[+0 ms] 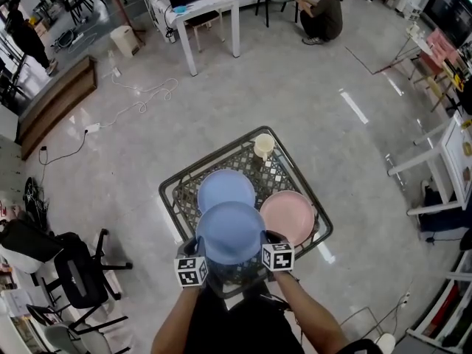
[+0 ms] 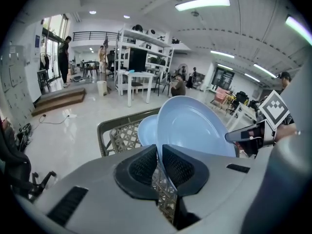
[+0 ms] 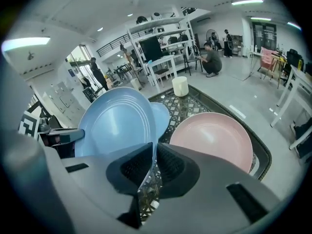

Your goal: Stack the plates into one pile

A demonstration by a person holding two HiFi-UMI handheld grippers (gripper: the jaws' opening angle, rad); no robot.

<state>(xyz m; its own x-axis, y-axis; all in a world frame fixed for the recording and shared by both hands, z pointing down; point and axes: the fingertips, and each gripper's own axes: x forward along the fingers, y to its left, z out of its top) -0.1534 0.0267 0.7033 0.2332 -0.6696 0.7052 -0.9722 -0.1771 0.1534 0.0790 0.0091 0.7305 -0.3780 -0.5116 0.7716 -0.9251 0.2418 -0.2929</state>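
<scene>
The left gripper (image 2: 158,164) is clenched on one rim of the held blue plate (image 2: 195,126). The plate tilts up just ahead of its jaws, with the second blue plate (image 2: 145,130) lying beyond on the tabletop (image 1: 175,192). The right gripper (image 3: 152,163) clamps the opposite rim. Both grips are thin edge pinches, so if one hand leads the other, the plate could twist free and drop. Only the right gripper view shows the pink plate (image 3: 212,136) just right of its jaws and the cup (image 3: 180,86) beyond it.

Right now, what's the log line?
left gripper: shut on near blue plate | right gripper: same plate | on table: far blue plate, pink plate
</scene>
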